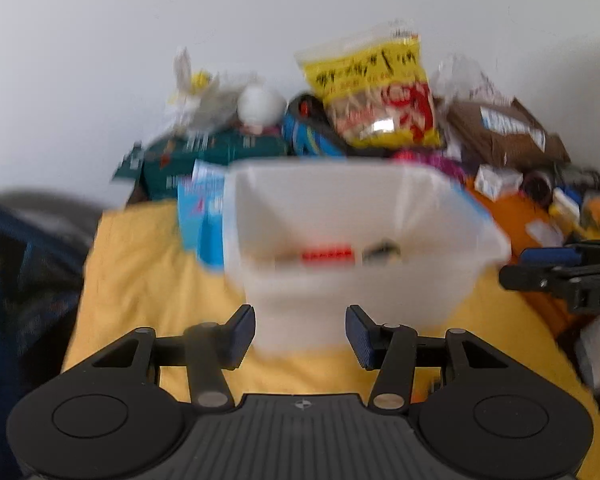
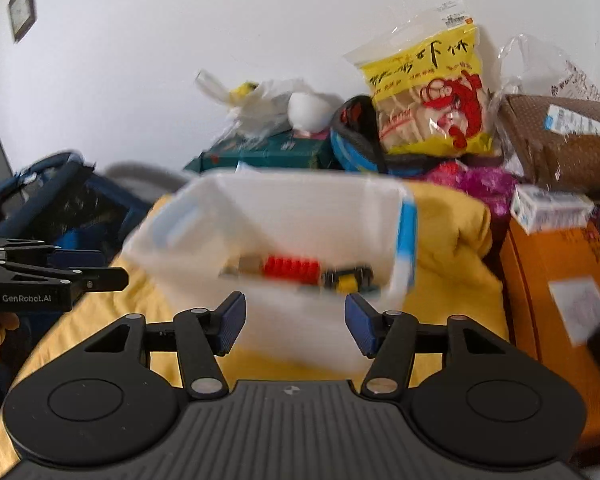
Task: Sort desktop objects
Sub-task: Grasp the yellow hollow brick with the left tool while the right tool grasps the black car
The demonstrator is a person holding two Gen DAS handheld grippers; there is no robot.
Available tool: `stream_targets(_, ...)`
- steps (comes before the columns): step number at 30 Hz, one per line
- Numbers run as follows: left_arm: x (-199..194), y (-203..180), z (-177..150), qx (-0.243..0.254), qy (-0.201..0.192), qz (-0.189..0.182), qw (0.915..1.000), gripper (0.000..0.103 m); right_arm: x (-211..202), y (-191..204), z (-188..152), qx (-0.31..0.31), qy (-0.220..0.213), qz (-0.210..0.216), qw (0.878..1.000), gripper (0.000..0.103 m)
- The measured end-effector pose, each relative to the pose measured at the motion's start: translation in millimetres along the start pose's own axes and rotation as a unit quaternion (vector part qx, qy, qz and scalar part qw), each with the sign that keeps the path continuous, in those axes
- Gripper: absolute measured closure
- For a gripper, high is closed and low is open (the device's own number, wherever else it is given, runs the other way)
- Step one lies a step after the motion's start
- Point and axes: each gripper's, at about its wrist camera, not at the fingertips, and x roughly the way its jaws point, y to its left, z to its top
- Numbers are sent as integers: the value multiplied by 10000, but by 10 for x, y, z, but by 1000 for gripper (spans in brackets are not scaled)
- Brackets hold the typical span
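While both views are smeared by blur, the layout still reads. Far left in the right wrist view, a dark blue bag (image 2: 56, 204) slumps beside the yellow cloth (image 2: 452, 240), and the left gripper (image 2: 112, 278) pokes in from the edge just above it, seen side-on. Next comes the white bin (image 2: 284, 208) with blue clips, sitting on the cloth right ahead of both grippers. On its floor lie a red ridged piece (image 2: 291, 270) and, touching its right end, a small yellow and black item (image 2: 350, 278); what they are I cannot tell. The right gripper (image 2: 295, 320) has its jaws spread with nothing between the pads, only the near wall of the bin beyond them. In the left wrist view the left gripper (image 1: 300, 334) stands the same way, jaws apart and empty, before that wall. Behind the bin a clutter piles against the wall: a green box (image 2: 268, 152), a white ball (image 2: 310, 110), a yellow snack bag (image 2: 428, 92), a brown parcel (image 2: 556, 140). Farthest right, an orange box (image 2: 556, 280) crowds the cloth's edge.
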Motion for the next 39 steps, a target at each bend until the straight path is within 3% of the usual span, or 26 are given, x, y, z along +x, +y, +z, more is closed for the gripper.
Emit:
stream_targets(2, 34, -11, -249, -71, 204, 25, 9998, 49, 20, -20, -226, 19, 234, -65, 9997, 45)
stream_targets(6, 137, -74, -656, 52, 444, 41, 9990, 49, 161, -75, -571, 51, 742, -186, 9971, 56)
stream_targets(9, 207, -118, -825, -5, 631, 33, 9980, 49, 215, -90, -737, 33, 959, -207, 9952, 56)
stream_targets(14, 307, -267, -964, 179, 838, -109, 9963, 49, 308, -31, -886, -136, 1211, -201, 9923, 56)
stream_targets(30, 639, -380, -961, 382, 1005, 118, 9941, 48, 730, 199, -976, -730, 1512, -172, 9857, 56)
stream_targets(32, 635, -366, -954, 383, 984, 101, 9944, 54, 766, 221, -944, -810, 1538, -106, 9847, 62)
stream_targets(33, 622, -354, -956, 404, 962, 139, 9944, 65, 771, 224, -931, -832, 1557, -24, 9843, 69)
stream_targets(34, 615, -339, -956, 396, 950, 165, 9946, 71, 767, 227, -921, -843, 1566, -5, 9841, 69)
stream_targets(39, 496, -257, -948, 336, 832, 6, 9960, 74, 622, 193, -935, -600, 1469, 129, 9872, 70)
